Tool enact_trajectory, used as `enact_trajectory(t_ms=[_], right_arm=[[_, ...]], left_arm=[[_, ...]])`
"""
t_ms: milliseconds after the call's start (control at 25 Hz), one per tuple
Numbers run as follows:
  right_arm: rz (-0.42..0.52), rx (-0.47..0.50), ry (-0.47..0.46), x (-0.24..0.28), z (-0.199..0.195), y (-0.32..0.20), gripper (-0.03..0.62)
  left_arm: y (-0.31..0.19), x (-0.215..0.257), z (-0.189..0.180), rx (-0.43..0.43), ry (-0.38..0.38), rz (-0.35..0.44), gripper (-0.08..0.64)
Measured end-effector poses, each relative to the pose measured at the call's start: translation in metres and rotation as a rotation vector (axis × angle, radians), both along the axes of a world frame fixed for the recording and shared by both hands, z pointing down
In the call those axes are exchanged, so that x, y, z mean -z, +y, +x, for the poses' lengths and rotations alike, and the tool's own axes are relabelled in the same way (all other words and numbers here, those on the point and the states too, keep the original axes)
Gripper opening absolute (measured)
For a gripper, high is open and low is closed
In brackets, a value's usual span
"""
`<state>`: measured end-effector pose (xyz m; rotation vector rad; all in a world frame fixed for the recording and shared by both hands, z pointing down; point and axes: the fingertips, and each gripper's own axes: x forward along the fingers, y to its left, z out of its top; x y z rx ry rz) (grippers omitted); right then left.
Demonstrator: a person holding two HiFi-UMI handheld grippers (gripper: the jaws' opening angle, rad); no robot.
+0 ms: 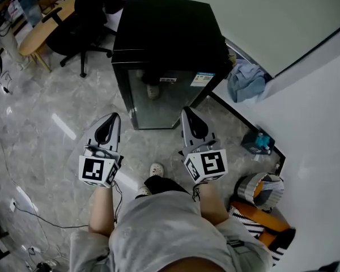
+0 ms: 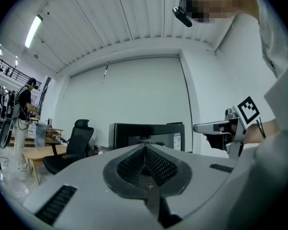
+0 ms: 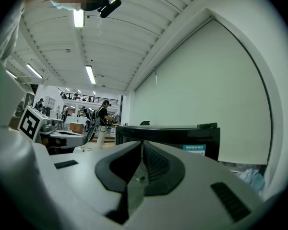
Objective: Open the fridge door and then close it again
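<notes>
Fridge (image 1: 161,50): a small black cabinet standing on the grey marble floor (image 1: 56,123), close to a white wall (image 1: 272,21) and near the top middle of the head view. Its glass door (image 1: 158,101) faces the person and looks fully shut, with a blue and white label (image 1: 202,79) at its upper right corner. No handle can be made out, and the hinge side cannot be told.

Both grippers are held level in front of the person, pointing at the door but well short of it. The left gripper (image 1: 114,117) has its jaws pressed together with nothing between them. The right gripper (image 1: 187,111) is likewise closed and empty.

Opening has not begun. To do it well, one gripper would probably need to open, catch the free edge of the door, and pull along the door's swing, not straight back, so the light cabinet does not slide.

Around the fridge, an office chair (image 1: 82,24) and a wooden table (image 1: 42,30) stand to the left. A blue cloth (image 1: 246,81) lies to the right.
</notes>
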<state>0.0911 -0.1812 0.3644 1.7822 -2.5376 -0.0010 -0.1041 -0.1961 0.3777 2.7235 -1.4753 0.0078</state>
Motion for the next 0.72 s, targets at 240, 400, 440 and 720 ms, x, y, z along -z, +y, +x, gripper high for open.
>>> enact_trajectory(t_ms=[240,400,440,720], right_arm=[[-0.093,-0.002,0.008,-0.04,0.003,-0.022,0.026],[-0.157,-0.002,0.014,-0.068,0.005,-0.03,0.026],[-0.17,-0.001,0.017,-0.075,0.006,-0.031,0.026],[-0.258,0.006,0.024,-0.114,0.005,-0.033,0.026]], left_arm=[[-0.018,-0.041,0.001,0.004,-0.029,-0.081,0.015],[-0.022,-0.067,0.001,0.008,-0.036,-0.139,0.015],[-0.023,-0.073,0.002,0.009,-0.039,-0.153,0.015],[-0.026,-0.111,0.003,0.006,-0.041,-0.233,0.015]])
